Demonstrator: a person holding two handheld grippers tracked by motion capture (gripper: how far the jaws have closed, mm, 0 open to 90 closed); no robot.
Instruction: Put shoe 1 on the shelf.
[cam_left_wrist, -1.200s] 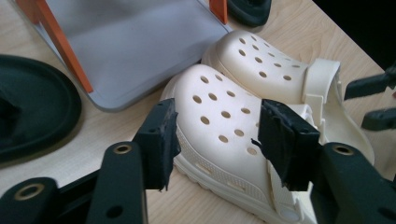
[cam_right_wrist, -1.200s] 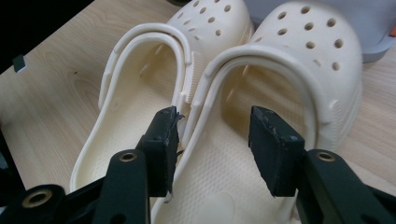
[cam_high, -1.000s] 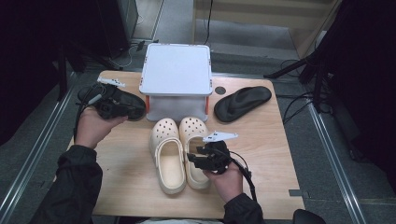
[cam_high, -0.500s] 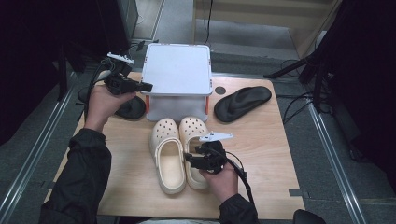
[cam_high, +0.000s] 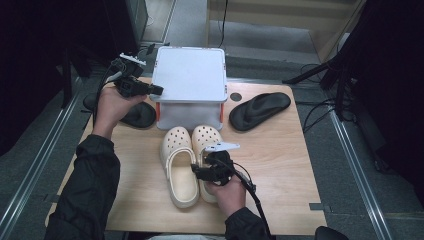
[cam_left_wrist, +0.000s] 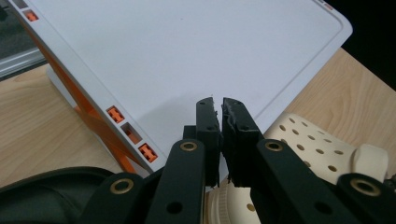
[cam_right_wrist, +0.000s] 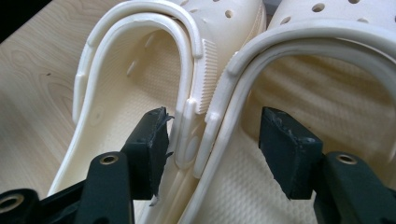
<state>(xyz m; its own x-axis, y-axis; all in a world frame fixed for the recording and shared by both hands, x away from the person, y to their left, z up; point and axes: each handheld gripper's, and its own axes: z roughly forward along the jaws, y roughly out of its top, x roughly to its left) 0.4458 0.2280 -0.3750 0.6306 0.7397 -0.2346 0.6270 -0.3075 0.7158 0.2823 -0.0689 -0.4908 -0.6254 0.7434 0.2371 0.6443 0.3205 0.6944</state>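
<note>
Just in front of the white box (cam_high: 190, 82), my right gripper (cam_right_wrist: 212, 135) stands wide across the touching inner walls of the two cream clogs (cam_high: 187, 162), while my left gripper (cam_left_wrist: 219, 116), jaws nearly closed and empty, hovers over the box's left edge.

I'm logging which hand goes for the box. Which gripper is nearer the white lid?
Left. The left gripper is at the left edge of the white lid, jaws shut. The right gripper is down at the cream clogs, jaws open.
</note>
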